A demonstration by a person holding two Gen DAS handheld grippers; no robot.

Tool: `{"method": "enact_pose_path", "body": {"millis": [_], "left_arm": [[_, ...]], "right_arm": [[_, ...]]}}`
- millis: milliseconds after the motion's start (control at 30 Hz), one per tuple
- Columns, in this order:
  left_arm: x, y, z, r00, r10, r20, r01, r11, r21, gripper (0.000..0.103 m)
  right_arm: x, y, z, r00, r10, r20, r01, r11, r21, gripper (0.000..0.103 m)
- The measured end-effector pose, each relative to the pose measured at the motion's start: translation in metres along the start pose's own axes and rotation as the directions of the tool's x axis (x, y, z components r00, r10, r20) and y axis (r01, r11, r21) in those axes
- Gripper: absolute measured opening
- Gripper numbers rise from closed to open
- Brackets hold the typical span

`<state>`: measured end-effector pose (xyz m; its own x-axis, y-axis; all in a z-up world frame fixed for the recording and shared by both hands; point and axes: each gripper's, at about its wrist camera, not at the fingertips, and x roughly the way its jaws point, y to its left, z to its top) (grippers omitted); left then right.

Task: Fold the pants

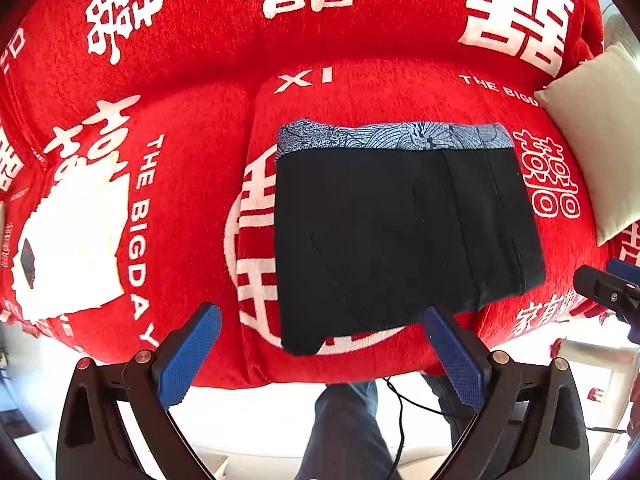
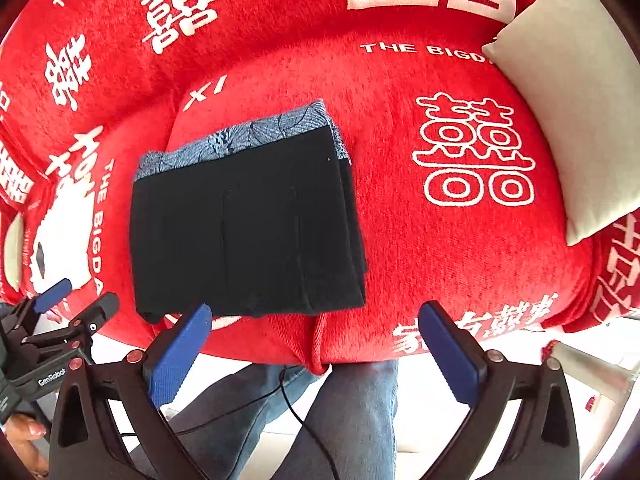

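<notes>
Black pants (image 1: 392, 232) with a blue patterned waistband lie folded into a flat rectangle on a red sofa cover (image 1: 192, 92). They also show in the right wrist view (image 2: 244, 232). My left gripper (image 1: 320, 320) is open and empty, held just in front of the near edge of the pants. My right gripper (image 2: 316, 316) is open and empty, at the sofa's front edge, to the right of the pants' near corner. The left gripper shows at the lower left of the right wrist view (image 2: 76, 296), also open. Part of the right gripper (image 1: 612, 284) shows at the right edge of the left wrist view.
A cream cushion (image 2: 572, 108) leans at the right end of the sofa. A folded white cloth (image 1: 76, 240) lies on the left seat. The person's jeans-clad legs (image 2: 352, 420) and a black cable (image 2: 304, 416) are below the sofa's front edge.
</notes>
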<state>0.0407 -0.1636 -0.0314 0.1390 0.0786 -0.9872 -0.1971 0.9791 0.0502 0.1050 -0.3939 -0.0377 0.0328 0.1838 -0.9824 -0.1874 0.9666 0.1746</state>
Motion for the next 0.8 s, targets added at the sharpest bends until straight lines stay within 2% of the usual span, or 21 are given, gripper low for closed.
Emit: {"method": "enact_pose_path", "body": {"millis": [200,800], "left_arm": [[-0.014,0.001,-0.004,0.998,0.064,-0.012,-0.064,0.998,0.003,0.102],[-0.019,0.005,-0.003,0.998,0.028,-0.05,-0.03,0.999,-0.032,0.102]], "right_arm": [[-0.012,0.017,-0.007,0.999,-0.052,-0.013,0.051,0.998,-0.031,0.103],[-0.018,0.04,-0.005,0.993,-0.106,-0.053,0.104,0.994,-0.033,0.103]]}}
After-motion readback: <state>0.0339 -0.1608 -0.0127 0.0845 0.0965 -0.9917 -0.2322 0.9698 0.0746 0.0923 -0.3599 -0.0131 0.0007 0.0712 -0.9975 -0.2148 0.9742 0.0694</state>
